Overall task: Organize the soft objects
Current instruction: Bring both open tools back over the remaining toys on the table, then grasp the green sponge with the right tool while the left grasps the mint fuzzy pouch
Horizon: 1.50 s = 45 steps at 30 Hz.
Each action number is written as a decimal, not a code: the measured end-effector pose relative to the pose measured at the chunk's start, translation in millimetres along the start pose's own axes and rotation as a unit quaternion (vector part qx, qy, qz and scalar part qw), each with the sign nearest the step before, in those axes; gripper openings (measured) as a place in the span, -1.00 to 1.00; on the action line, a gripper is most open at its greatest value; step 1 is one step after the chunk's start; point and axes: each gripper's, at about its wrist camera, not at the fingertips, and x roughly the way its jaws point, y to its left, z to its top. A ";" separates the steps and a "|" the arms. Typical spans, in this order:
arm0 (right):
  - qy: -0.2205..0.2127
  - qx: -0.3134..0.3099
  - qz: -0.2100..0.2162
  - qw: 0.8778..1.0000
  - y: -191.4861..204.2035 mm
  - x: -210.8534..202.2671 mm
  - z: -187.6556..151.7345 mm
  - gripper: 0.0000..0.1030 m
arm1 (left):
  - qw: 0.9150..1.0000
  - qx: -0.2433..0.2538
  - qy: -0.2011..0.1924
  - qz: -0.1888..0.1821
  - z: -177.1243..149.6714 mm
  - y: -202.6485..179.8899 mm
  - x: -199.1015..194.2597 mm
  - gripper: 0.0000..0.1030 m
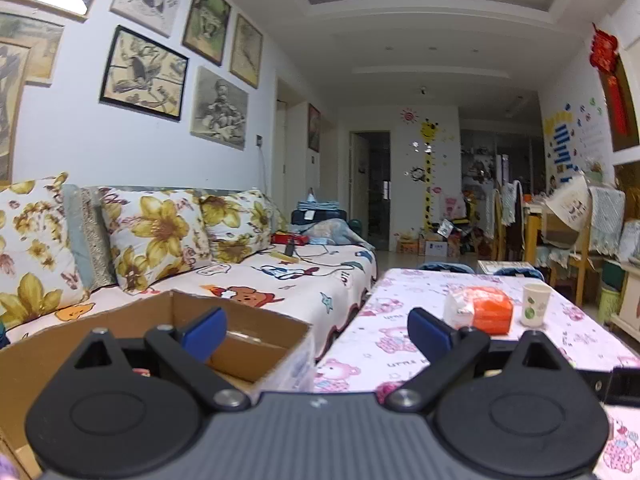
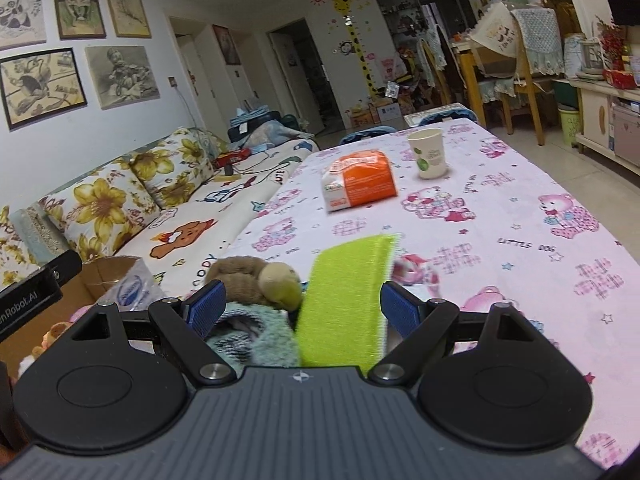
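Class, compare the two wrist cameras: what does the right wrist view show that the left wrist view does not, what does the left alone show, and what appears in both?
Only the right wrist view shows the plush toy, the green pad and the teal fuzzy item, all between the open right gripper.

Only the left wrist view shows the inside of the cardboard box and the red hanging ornament, with the left gripper open and empty.

Both show the tissue pack, paper cup, pink tablecloth and sofa.

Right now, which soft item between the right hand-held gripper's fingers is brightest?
The lime-green pad, flat and rectangular; the brown plush toy and teal fuzzy item beside it are duller.
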 end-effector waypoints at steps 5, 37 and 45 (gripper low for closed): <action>0.001 0.015 -0.010 1.000 -6.9 2.0 -0.7 1.00 | 1.000 0.020 0.003 -0.005 -6.4 -16.3 1.0 0.98; 0.034 0.070 -0.061 0.995 -18.7 7.6 -13.6 1.00 | 0.997 0.045 0.051 -0.034 -26.4 -56.3 8.2 0.98; 0.036 0.069 -0.071 0.994 -27.9 10.9 -12.4 1.00 | 0.993 -0.012 0.100 -0.056 -27.7 -46.2 21.7 0.98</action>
